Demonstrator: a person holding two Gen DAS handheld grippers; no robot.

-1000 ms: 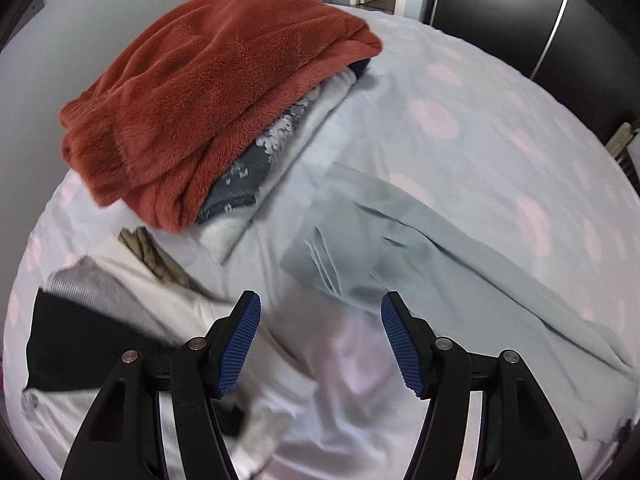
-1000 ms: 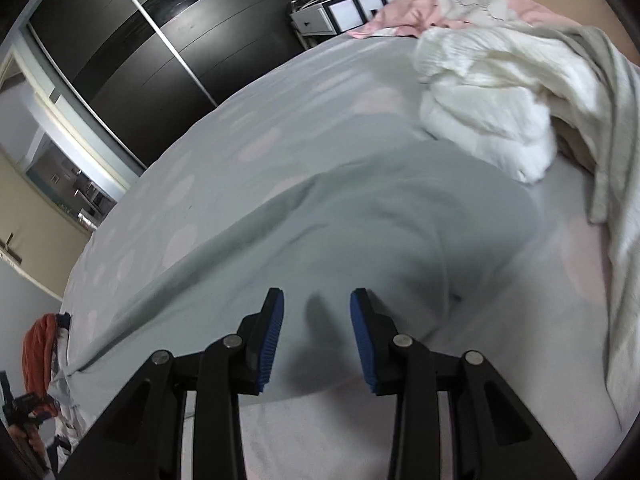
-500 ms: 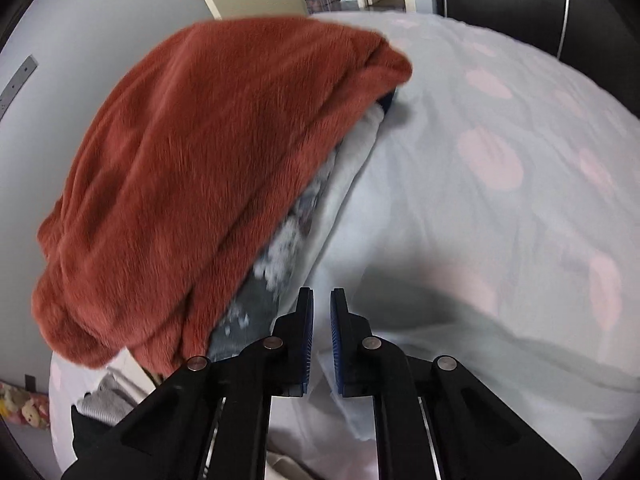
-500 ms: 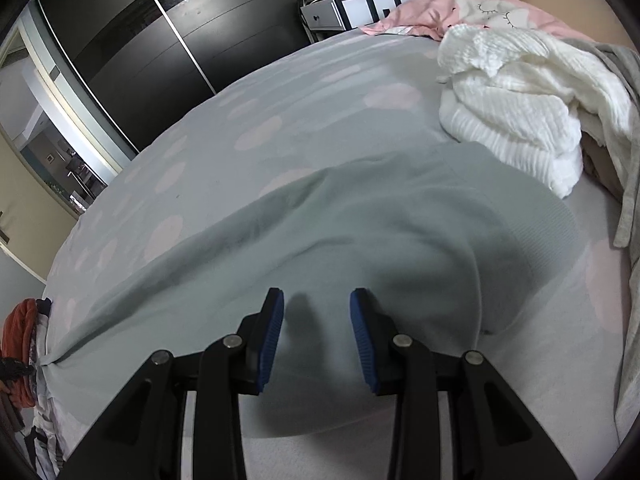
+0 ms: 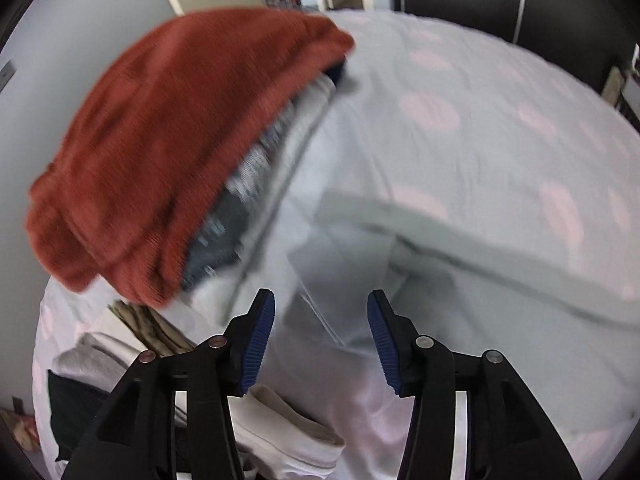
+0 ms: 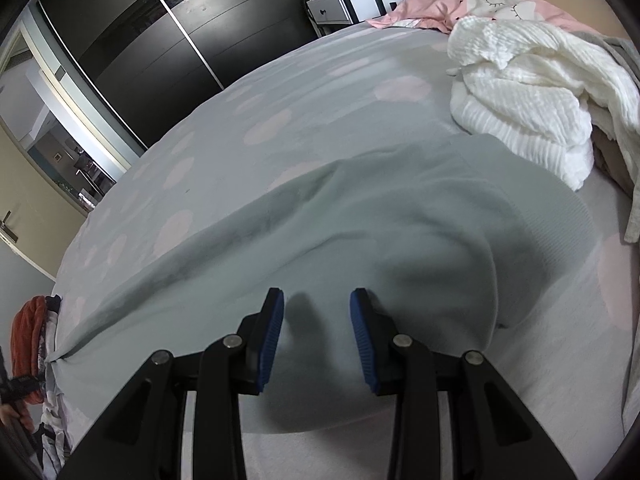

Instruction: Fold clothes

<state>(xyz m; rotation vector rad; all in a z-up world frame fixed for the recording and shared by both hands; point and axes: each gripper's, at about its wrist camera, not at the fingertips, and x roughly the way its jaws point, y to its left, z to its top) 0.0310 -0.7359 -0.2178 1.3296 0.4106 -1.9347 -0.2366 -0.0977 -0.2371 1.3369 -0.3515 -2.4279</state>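
Trousers of pale green lie stretched flat across my bed. My left tool is opening above one end, nothing between its pads; my right tool hangs apart over the other. A rust blanket tops the folded stack nearby.

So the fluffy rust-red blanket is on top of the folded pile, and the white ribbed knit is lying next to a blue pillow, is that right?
Not quite. The fluffy rust-red blanket does top the folded pile, but in the right wrist view the white ribbed knit lies next to a pink pillow, not a blue one.
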